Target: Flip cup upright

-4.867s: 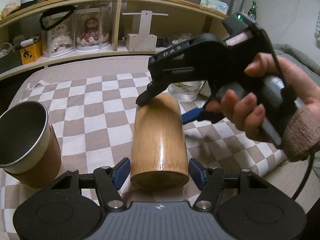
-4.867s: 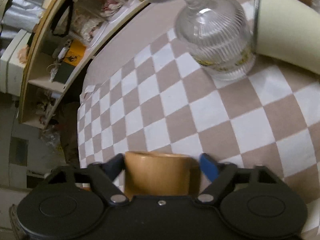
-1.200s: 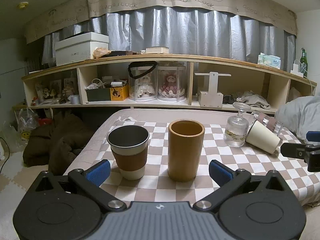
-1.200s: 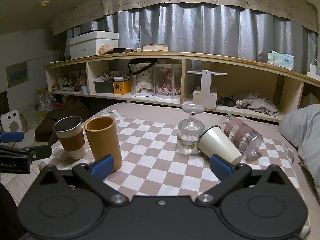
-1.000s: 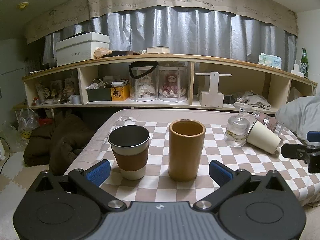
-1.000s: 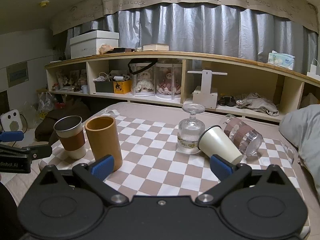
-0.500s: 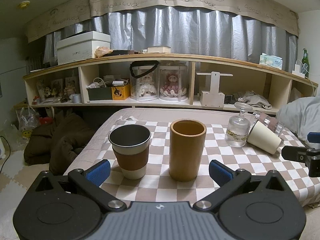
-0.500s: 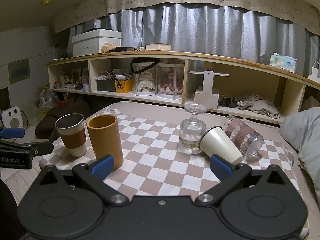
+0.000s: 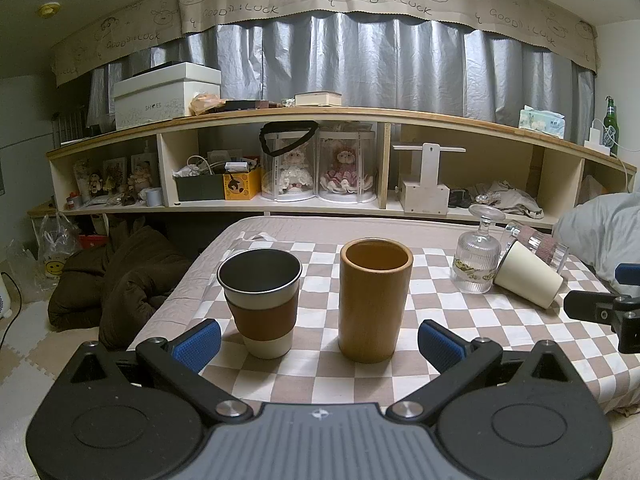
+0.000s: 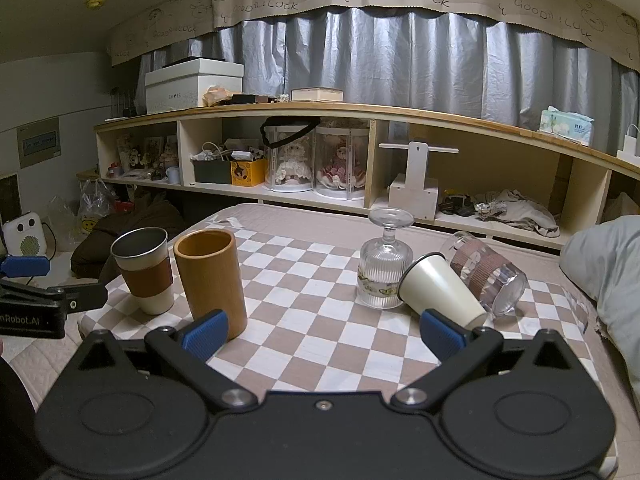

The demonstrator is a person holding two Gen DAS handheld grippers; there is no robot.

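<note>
A bamboo cup [image 9: 374, 300] stands upright on the checkered cloth [image 9: 472, 332], beside an upright metal cup with a brown sleeve [image 9: 260, 304]. Both also show in the right wrist view, the bamboo cup [image 10: 210, 280] and the metal cup [image 10: 144, 270]. A white paper cup [image 10: 440, 290] and a sleeved clear glass [image 10: 486, 272] lie on their sides at the right. A ribbed stemmed glass [image 10: 384, 266] stands upside down next to them. My left gripper [image 9: 318, 342] is open and empty, just short of the two upright cups. My right gripper [image 10: 324, 330] is open and empty, short of the table's middle.
A long wooden shelf [image 9: 400, 120] with boxes and doll cases runs behind the table. A grey pillow [image 10: 608, 264] lies at the right edge. Dark bedding [image 9: 120, 280] lies on the floor at the left.
Since 4.9 s ago the bamboo cup went from lying on its side between both grippers to standing upright, released. Over the last second both grippers have only drifted slightly.
</note>
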